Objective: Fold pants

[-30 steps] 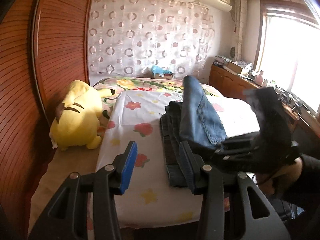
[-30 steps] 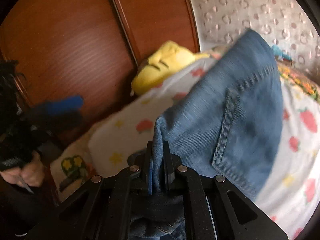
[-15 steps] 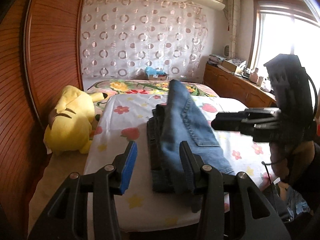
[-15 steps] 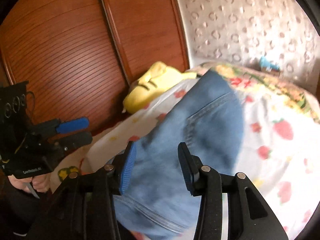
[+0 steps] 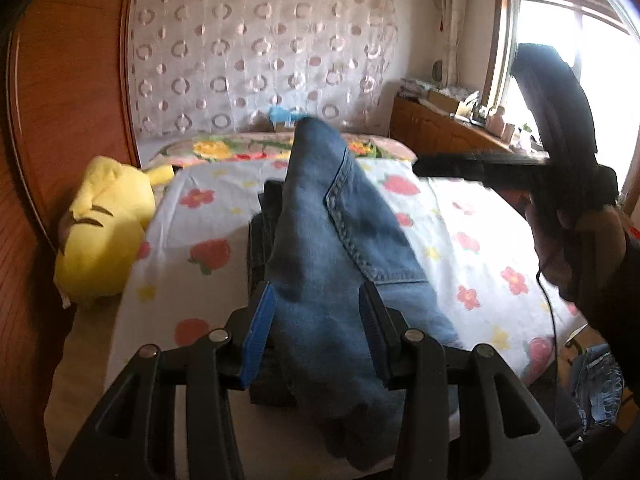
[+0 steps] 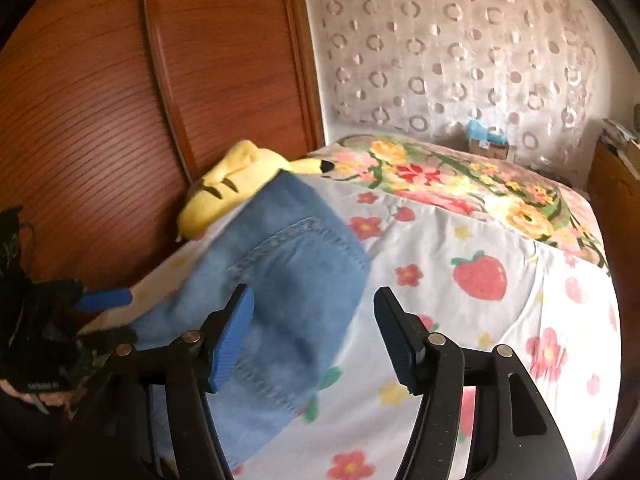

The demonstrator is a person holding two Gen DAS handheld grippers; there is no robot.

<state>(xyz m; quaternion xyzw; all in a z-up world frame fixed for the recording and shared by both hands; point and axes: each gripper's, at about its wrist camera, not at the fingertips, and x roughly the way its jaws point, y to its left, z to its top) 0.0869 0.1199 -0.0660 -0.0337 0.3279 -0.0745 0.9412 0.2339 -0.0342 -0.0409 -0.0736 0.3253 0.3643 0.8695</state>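
Note:
Blue jeans (image 5: 320,240) lie on the flowered bedsheet (image 5: 472,248), a light denim fold with a back pocket draped over a darker folded part (image 5: 260,240). My left gripper (image 5: 316,332) is over the near end of the jeans. Denim shows between its fingers, and the pads stand apart from it. The right gripper (image 6: 314,336) hangs above the bed with its jaws opening. The jeans (image 6: 288,264) lie below and to its left, free of its pads. Each gripper also appears in the other's view: the right gripper (image 5: 440,160) held by a hand, and the left gripper (image 6: 104,300).
A yellow plush toy (image 5: 104,232) lies at the bed's left side against a wooden wardrobe (image 5: 60,100). A floral blanket (image 6: 460,184) covers the far end of the bed. A wooden cabinet (image 5: 432,132) stands under the window. More denim (image 5: 596,384) lies on the floor at the right.
The right gripper has opened, let go of the denim fold and drawn back upward. The fold has dropped onto the pile. My left gripper has moved right, over the jeans.

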